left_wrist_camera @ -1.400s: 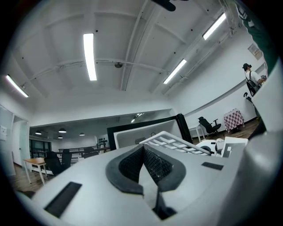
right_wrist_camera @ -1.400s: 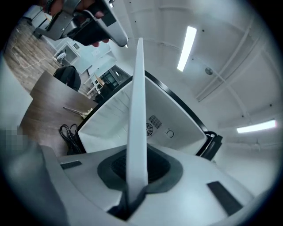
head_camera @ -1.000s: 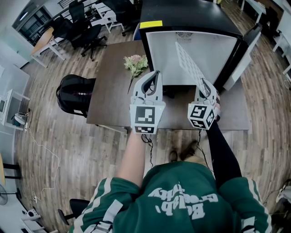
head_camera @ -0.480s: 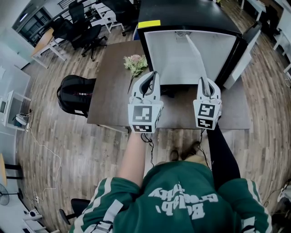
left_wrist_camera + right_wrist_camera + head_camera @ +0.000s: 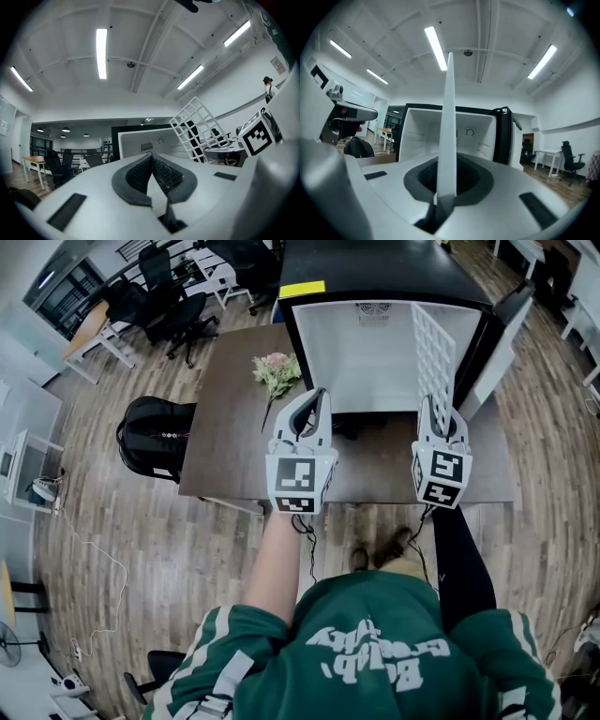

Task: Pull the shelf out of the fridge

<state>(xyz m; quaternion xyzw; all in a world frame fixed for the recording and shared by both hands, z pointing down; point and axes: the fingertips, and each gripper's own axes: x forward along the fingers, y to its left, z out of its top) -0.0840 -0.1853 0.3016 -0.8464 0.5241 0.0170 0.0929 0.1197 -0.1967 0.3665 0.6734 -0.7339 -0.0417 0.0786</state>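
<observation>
The white wire shelf [image 5: 433, 357] is out of the black fridge [image 5: 375, 343] and stands on edge, nearly upright, in front of the fridge's right side. My right gripper [image 5: 437, 409] is shut on its lower edge; in the right gripper view the shelf [image 5: 449, 126] shows edge-on as a thin white bar rising from between the jaws [image 5: 446, 187]. My left gripper [image 5: 319, 396] hovers over the table left of it, shut, with its pads together and nothing held [image 5: 151, 157]. From the left gripper view the shelf [image 5: 197, 126] leans at the right, beside the fridge's white inside [image 5: 140, 140].
The fridge stands on a brown table [image 5: 234, 427] with its door [image 5: 497, 352] swung open to the right. A bunch of flowers [image 5: 279, 371] lies on the table's left part. A black backpack [image 5: 150, 432] and office chairs [image 5: 159, 296] are on the floor to the left.
The shelf has swung from a leftward lean inside the fridge opening to standing upright at the right. My right gripper moved right and turned with it. The left gripper barely moved.
</observation>
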